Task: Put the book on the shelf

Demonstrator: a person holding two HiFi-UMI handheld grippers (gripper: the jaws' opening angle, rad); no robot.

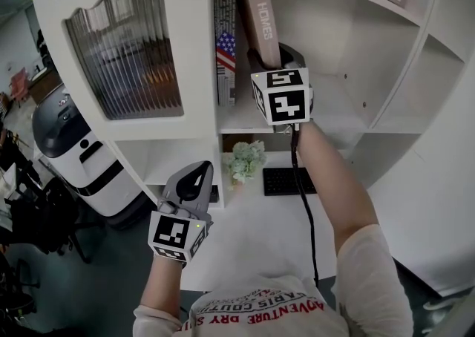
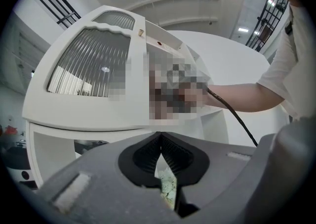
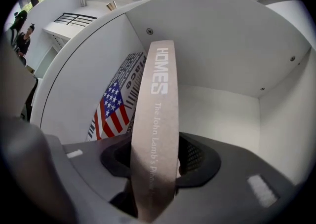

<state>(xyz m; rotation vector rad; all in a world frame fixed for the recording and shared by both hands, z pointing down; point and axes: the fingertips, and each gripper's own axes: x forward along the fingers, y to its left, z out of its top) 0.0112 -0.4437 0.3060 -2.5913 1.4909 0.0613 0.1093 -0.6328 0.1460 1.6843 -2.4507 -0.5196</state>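
A tan book (image 1: 260, 20) with "HOMES" on its spine stands inside the white shelf compartment (image 1: 338, 109), tilted with its top to the left, next to a book with an American flag (image 1: 225, 50). My right gripper (image 1: 269, 57) reaches into the compartment and is shut on the tan book (image 3: 157, 114), whose spine runs up between the jaws. The flag book (image 3: 111, 114) stands behind it against the left wall. My left gripper (image 1: 200, 174) hangs lower, above the desk, shut with nothing in it (image 2: 159, 139).
A cabinet door with ribbed glass (image 1: 122, 61) is left of the compartment. Below the shelf, a bunch of pale flowers (image 1: 246, 159) and a black keyboard (image 1: 288, 180) sit on the white desk. A white and black machine (image 1: 70, 142) stands on the floor at left.
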